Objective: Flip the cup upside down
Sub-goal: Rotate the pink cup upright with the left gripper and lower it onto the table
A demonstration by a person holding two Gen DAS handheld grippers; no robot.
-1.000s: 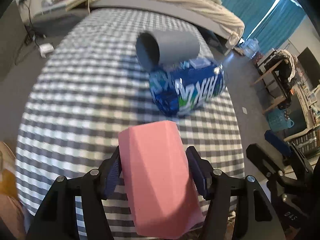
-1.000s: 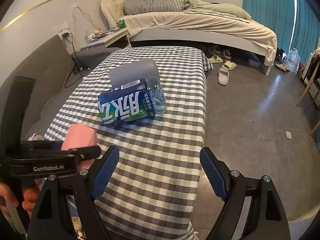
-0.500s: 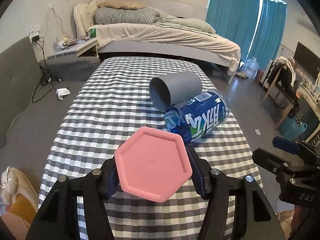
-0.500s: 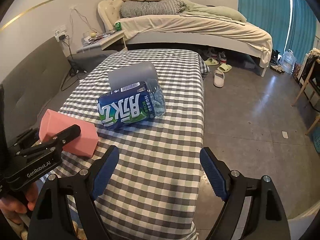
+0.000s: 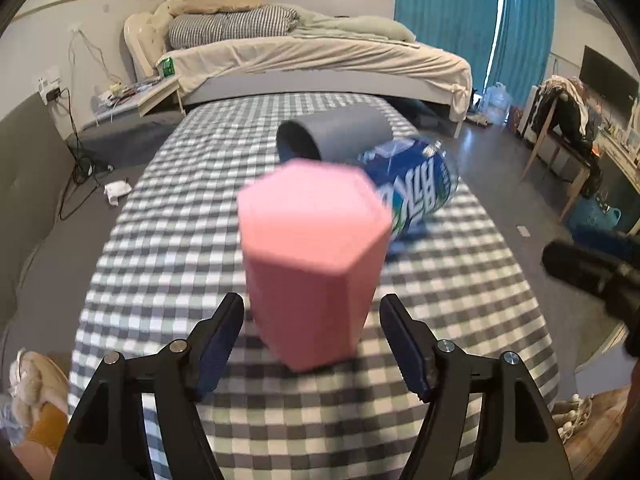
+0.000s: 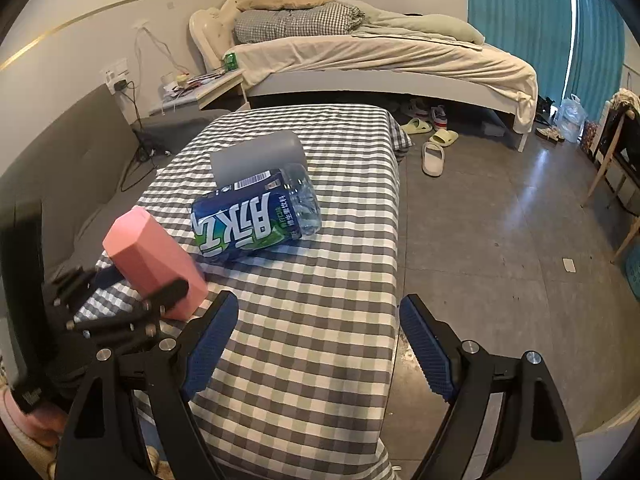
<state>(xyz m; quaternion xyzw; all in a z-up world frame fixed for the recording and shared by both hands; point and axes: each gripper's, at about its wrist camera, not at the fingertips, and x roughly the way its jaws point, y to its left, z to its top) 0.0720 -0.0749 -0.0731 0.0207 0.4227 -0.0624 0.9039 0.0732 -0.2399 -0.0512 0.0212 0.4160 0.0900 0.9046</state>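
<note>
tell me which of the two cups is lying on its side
The grey cup, at the far end of the checked table, lies on its side with its open mouth showing, against the blue bottle. The pink cup stands base up between the left tool's open fingers.

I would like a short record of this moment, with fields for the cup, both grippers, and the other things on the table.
cup: pink hexagonal cup, closed base up, on the checked tablecloth
left gripper: open, a gap on each side of the cup
right gripper: open, holding nothing
other things: grey cylindrical cup lying on its side; blue-labelled plastic bottle lying beside it
</note>
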